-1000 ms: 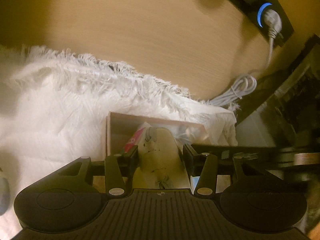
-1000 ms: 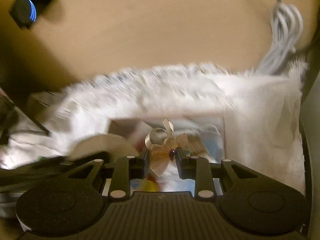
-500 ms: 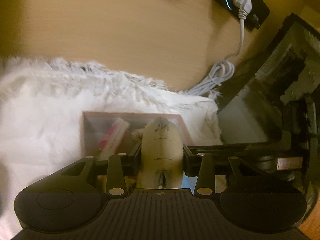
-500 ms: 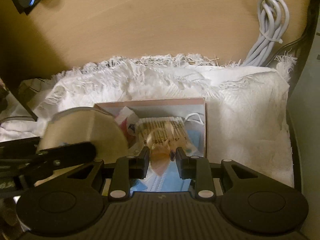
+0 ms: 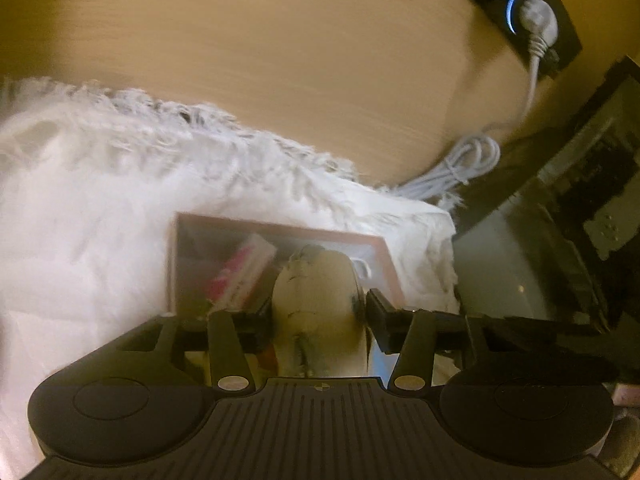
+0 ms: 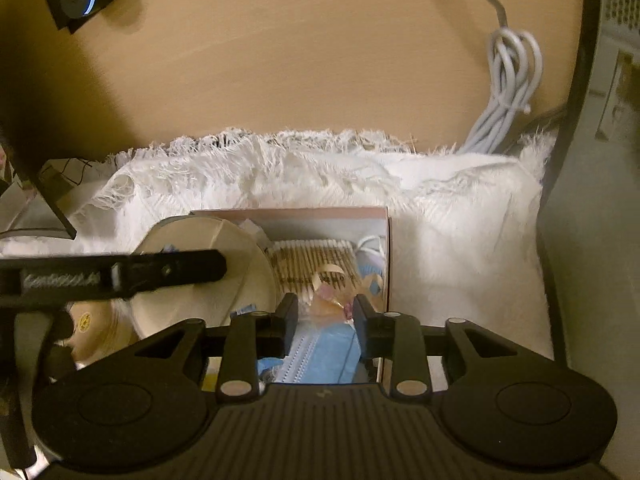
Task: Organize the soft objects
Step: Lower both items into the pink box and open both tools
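Observation:
A pink-rimmed box [image 5: 280, 226] sits on a white fringed cloth [image 5: 100, 200]. My left gripper [image 5: 320, 312] hangs over the box's near end with a cream roll [image 5: 316, 292] between its pads; the jaws are opening and still touch the roll. In the right wrist view the same roll [image 6: 200, 300] hangs over the box's [image 6: 288, 213] left side. My right gripper [image 6: 326, 312] is opening above a small peach ribbon bow [image 6: 330, 300], which lies loose on blue face masks [image 6: 320, 356] and a cotton swab pack [image 6: 312, 258], clear of both pads.
A pink and white packet [image 5: 240, 272] leans inside the box. Behind the cloth is a wooden panel with a black socket strip [image 5: 532, 12] and a coiled white cable [image 6: 508, 92]. A dark glass shelf [image 5: 560, 220] stands right of the left gripper. Another roll [image 6: 96, 332] lies left of the box.
The right gripper's jaws have parted and let go of the bow, which now lies in the box. The cream roll has come further over the box in the left gripper.

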Demonstrator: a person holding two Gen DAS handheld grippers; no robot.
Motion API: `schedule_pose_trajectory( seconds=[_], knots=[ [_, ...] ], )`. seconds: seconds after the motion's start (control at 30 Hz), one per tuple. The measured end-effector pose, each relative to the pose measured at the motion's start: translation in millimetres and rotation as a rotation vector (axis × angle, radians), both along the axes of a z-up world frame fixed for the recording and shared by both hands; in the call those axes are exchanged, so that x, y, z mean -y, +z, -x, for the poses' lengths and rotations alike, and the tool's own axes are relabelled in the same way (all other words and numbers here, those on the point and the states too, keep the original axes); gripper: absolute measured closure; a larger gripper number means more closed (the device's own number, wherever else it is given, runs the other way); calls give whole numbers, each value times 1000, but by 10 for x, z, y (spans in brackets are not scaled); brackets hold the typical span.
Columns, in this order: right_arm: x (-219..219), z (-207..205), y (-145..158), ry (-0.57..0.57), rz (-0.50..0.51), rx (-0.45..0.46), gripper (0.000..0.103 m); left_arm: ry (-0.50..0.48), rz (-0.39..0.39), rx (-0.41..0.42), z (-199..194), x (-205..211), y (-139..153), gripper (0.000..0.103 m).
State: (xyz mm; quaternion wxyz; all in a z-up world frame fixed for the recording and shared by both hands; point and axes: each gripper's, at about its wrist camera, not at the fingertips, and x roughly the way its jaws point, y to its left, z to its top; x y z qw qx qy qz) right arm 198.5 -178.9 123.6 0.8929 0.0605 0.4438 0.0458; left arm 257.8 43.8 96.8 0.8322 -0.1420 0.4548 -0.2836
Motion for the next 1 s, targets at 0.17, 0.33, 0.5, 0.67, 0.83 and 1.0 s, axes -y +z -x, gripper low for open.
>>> schedule_pose_trajectory(
  seconds=[0.17,0.33,0.5,0.67,0.83,1.0],
  knots=[
    [-52,44,55,3,23,25,60,-13,14,86,60,-94,289,51],
    [-155,70,23,15,19,26,60,-6,-165,130,149,-51,322,62],
    [-262,219,6,7,51,30,60,-39,-115,59,120,-44,134,83],
    [-271,536,47,-32,64,48,60,-50,-49,39,43,-44,119,80],
    [-265,895,-1,-81,70,82,54,4,25,123,344,-265,318,80],
    [-320,1266,-135,-20,61,110,47,87,3,306,1172,-484,450,80]
  ],
)
